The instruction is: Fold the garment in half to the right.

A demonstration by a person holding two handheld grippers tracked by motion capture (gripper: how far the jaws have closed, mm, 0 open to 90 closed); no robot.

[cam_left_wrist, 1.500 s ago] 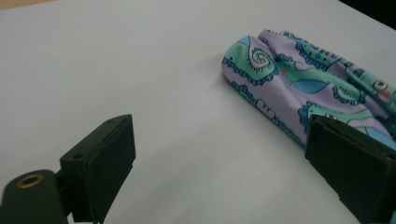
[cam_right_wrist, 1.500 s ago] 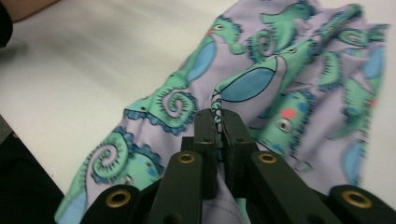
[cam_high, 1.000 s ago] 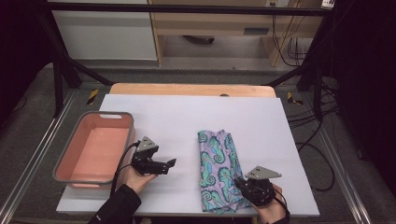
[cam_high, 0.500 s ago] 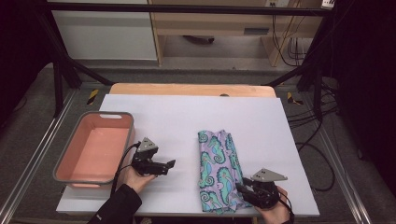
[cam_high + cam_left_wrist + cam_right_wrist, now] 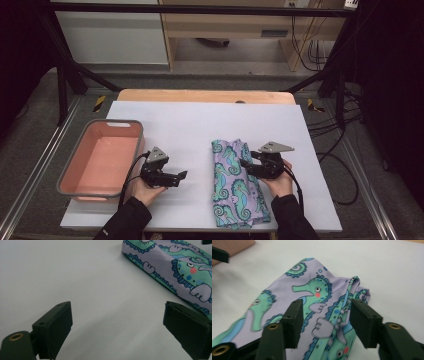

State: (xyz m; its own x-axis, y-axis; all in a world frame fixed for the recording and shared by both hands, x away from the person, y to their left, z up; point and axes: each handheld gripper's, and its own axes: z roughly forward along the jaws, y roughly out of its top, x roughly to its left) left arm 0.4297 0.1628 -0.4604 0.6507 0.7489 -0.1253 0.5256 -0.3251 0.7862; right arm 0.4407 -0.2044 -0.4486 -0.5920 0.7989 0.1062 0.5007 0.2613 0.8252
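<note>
A lilac cloth (image 5: pixel 235 187) printed with green seahorses lies folded in a long strip on the white table sheet (image 5: pixel 200 125). My right gripper (image 5: pixel 246 166) hovers over the cloth's right edge near its middle, pointing left. In the right gripper view its jaws (image 5: pixel 325 315) have just been opening and stand apart over the cloth (image 5: pixel 312 295), pads clear of the fabric. My left gripper (image 5: pixel 183 175) rests to the left of the cloth, open and pointing at it. The left gripper view has its jaws (image 5: pixel 116 322) wide over bare sheet, with the cloth's edge (image 5: pixel 175 265) ahead.
A pink bin (image 5: pixel 116 123) with a grey rim stands at the sheet's left side, beside my left hand. A wooden board edge (image 5: pixel 200 95) runs along the far side. Cables (image 5: pixel 330 150) trail off the table's right.
My right gripper has moved from the cloth's near end up to its middle, and its jaws have spread apart. The left gripper has stayed put.
</note>
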